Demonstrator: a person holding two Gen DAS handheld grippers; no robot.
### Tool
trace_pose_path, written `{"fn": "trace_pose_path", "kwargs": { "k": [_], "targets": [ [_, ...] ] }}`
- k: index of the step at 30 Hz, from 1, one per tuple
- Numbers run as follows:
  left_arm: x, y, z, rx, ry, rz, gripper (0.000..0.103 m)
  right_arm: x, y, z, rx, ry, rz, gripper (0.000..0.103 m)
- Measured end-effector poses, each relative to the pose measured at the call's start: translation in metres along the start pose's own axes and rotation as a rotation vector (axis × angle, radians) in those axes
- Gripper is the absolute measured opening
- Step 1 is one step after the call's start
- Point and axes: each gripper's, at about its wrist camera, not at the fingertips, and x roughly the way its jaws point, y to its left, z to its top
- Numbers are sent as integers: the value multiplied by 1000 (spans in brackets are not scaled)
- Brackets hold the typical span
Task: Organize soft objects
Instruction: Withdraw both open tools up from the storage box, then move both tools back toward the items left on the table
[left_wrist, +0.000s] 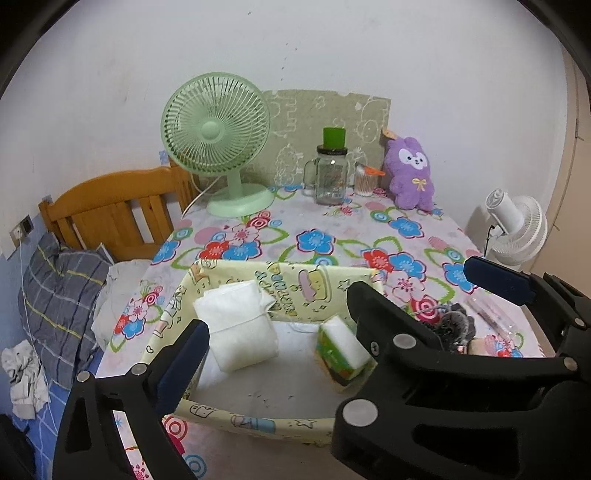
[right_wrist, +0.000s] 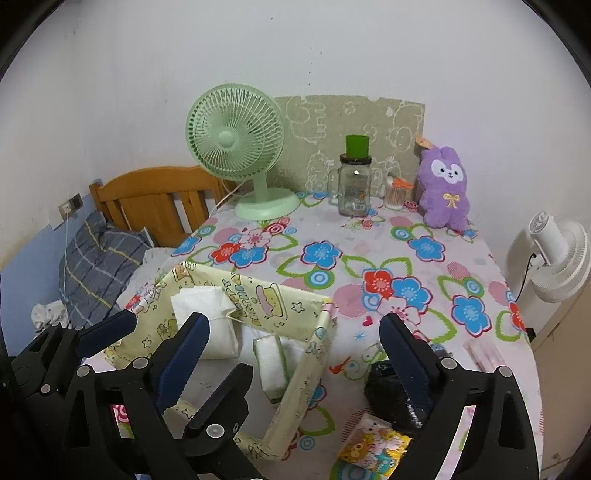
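Both grippers hover low over the near edge of the bench (right_wrist: 369, 258), jaws spread wide, nothing held. The left gripper (left_wrist: 273, 332) frames the yellow box (left_wrist: 229, 415) at centre-bottom of its view; the right gripper (right_wrist: 291, 354) sits over the box's right wall, with the dark bundle (right_wrist: 388, 391) just by its right finger.

In the box already: a white cloth pack (left_wrist: 236, 325), folded, squashy, leaning at the left, and a tissue pack (left_wrist: 341, 341), white with green-orange wrap, tilted against the right wall. They stand apart.

Outside the box, lower right of the right wrist view: the dark bundle, black and crinkly, possibly a scrubber or bag, can't tell. Touching it at the bottom edge is a flat cartoon packet (right_wrist: 373, 443).

My read: next pick is the dark bundle, right gripper.
- Shift right and centre the jaws on it, not on the packet.
- Pinch mid-body; it looks compressible, so close well in before lifting.
- Lift clear of the box wall. It looks like thin card and will probably fold if clipped.
- Drop in the gap between the two packs.

Risk: dragging the packet along.
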Motion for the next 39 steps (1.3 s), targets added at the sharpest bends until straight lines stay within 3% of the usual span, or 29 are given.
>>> {"fn": "trace_pose_path", "kwargs": {
  "k": [17,33,39],
  "targets": [
    [-33,-36,6,30,-86,-6,103,-46,-27,1,24,-87,-21,102],
    [-35,-82,0,59,-50,-60,103,-71,-68,-14,50,-87,-76,103],
    [-35,-104,-6,98,-72,-65,103,-77,-85,-24,40,-112,-65,103]
  ]
}}
